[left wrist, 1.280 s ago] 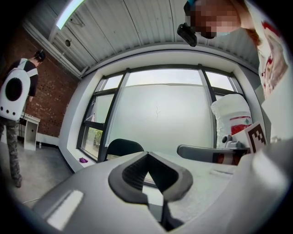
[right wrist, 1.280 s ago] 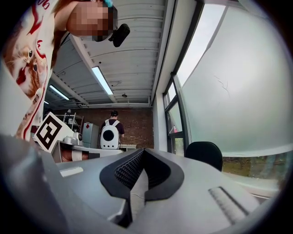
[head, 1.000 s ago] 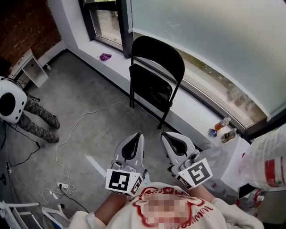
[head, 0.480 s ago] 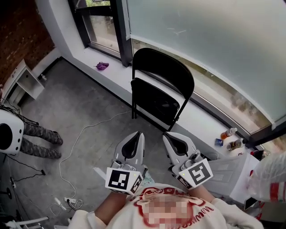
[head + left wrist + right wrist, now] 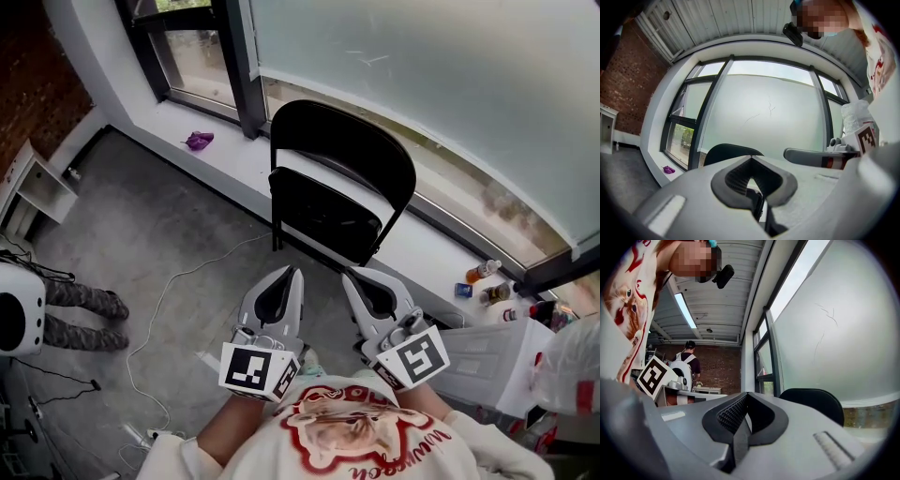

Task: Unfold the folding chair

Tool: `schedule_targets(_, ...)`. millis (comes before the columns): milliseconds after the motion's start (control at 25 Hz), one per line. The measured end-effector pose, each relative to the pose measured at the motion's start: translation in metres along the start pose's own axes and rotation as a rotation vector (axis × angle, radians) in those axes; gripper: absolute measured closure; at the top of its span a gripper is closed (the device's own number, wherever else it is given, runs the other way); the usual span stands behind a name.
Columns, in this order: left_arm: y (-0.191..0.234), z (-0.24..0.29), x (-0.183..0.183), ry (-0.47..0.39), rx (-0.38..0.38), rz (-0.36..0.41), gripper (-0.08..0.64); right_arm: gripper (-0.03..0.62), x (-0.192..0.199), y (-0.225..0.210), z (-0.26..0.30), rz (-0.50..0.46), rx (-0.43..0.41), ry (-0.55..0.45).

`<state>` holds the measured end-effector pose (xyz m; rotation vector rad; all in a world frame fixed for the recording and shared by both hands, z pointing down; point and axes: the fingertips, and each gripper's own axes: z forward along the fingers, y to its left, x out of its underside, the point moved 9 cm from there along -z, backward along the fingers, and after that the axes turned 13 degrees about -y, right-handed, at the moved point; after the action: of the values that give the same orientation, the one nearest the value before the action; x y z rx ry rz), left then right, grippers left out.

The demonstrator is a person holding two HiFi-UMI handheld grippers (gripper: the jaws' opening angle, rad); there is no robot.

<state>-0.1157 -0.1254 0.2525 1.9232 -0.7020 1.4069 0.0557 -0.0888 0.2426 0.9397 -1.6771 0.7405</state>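
Reaching the folding chair (image 5: pixel 337 183) comes first: it stands folded just ahead of both grippers, untouched. Left gripper (image 5: pixel 292 274) and right gripper (image 5: pixel 351 277) are each pressed together on nothing, so spread one for the backrest (image 5: pixel 345 141), the other for the seat (image 5: pixel 323 214).

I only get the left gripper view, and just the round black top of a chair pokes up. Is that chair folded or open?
Observer: Folded. The head view shows the folding chair standing by the window ledge, its seat flat against the back.
Operator: Is there stuff on the floor near it?
Observer: A white cable trails over the floor, left of the chair in that view.
Operator: Is the other gripper's mouth open?
Observer: No, the right gripper has its jaws together, nothing between.
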Motion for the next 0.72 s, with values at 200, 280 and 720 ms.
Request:
schedule_targets(200, 0.004, 0.014, 0.018, 0.039, 0.039, -0.054, 0.560, 0.569, 0.008, -0.011, -0.006, -0.020, 0.062, 0.045)
schedule_targets(280, 0.004, 0.022, 0.022, 0.052, 0.056, -0.058, 0.560, 0.569, 0.009, -0.017, -0.008, -0.020, 0.090, 0.053)
schedule_targets(720, 0.017, 0.056, 0.031, 0.049, -0.009, -0.062, 0.560, 0.569, 0.014, -0.056, 0.014, -0.029, 0.047, 0.043)
